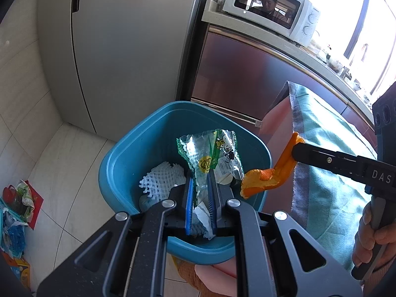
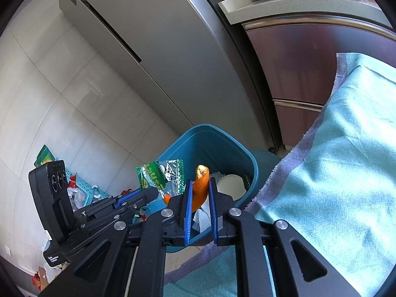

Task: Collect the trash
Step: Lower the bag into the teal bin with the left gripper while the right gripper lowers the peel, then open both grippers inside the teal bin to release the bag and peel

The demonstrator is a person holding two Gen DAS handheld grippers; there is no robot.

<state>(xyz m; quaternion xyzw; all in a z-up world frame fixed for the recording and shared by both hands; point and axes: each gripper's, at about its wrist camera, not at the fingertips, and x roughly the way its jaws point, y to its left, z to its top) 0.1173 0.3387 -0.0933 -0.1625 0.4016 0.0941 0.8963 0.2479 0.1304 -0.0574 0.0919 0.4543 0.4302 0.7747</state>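
The left claw (image 1: 200, 173) gripped a crinkled clear plastic wrapper with green edges (image 1: 210, 153) above the blue plastic trash bin (image 1: 128, 153). Just to its right, the right claw (image 2: 200, 185) pinched a curled orange peel (image 2: 201, 188) over the bin's rim, beside the teal cloth (image 2: 334, 160).

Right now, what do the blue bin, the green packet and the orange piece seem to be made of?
Blue bin: probably moulded plastic, smooth with a soft sheen. Green packet: thin clear plastic film with print, crinkled and glinting. Orange piece: looks like citrus peel, dimpled outside, paler inside.
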